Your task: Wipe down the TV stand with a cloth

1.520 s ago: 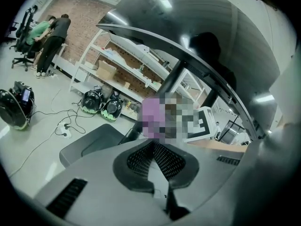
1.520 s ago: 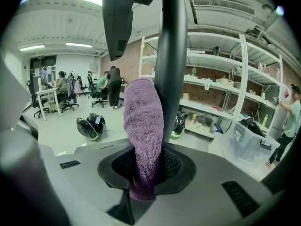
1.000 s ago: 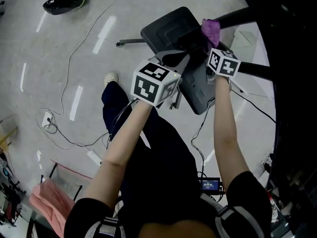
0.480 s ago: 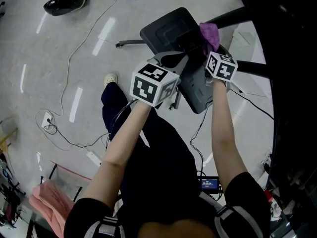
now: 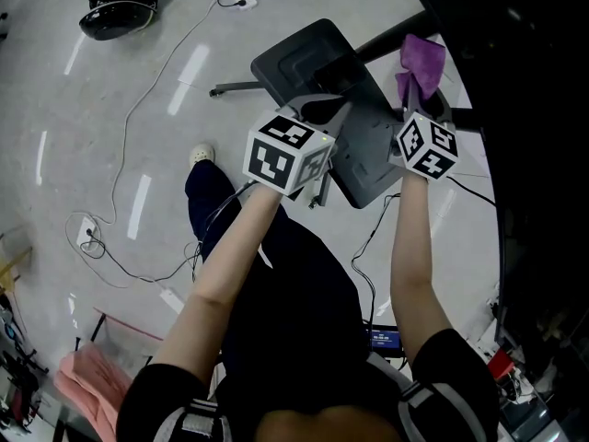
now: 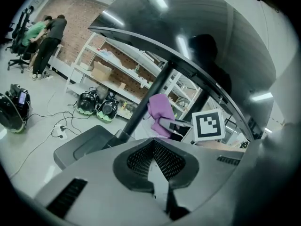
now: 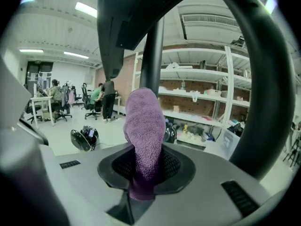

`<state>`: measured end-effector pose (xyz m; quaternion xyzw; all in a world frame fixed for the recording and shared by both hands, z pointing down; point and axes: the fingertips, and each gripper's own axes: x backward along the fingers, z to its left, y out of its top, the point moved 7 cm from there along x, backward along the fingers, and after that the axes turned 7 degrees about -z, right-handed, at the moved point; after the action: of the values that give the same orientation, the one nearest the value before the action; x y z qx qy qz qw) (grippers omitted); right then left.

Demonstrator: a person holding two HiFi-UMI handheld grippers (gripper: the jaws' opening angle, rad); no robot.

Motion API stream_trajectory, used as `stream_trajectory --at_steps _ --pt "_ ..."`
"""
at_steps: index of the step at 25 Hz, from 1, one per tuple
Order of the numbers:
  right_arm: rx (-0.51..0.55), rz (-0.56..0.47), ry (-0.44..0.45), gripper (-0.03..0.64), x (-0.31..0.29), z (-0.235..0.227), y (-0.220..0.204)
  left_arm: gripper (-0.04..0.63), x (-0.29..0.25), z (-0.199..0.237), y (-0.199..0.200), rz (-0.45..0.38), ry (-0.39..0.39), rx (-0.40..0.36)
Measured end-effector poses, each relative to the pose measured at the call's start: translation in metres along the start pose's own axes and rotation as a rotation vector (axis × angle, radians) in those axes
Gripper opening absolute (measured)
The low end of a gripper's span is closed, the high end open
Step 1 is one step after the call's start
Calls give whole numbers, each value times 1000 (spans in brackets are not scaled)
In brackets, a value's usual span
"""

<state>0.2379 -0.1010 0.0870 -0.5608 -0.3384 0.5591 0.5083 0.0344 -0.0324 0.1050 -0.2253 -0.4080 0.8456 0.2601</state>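
Both sets of jaws are closed: right gripper (image 7: 140,194) pinching the purple cloth (image 7: 143,131), left gripper (image 6: 162,197) empty. Dragged hard along the TV stand (image 5: 304,58), that narrow pinch could slip.

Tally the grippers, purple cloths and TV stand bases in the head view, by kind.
Grippers: 2, the left gripper and the right gripper
purple cloth: 1
TV stand base: 1
Total: 4
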Motion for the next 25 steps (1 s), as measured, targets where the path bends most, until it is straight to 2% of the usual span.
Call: stream_trajectory --at_steps 4,11,25 --pt "-22 -72 -8 89 5 -10 29 7 -5 -8 2 -4 -13 -3" --pt "-13 -165 -107 89 5 -28 50 7 -17 -8 18 -29 -28 -29" --pt "-11 -125 -42 89 -36 -23 41 6 -28 6 11 6 -13 -34"
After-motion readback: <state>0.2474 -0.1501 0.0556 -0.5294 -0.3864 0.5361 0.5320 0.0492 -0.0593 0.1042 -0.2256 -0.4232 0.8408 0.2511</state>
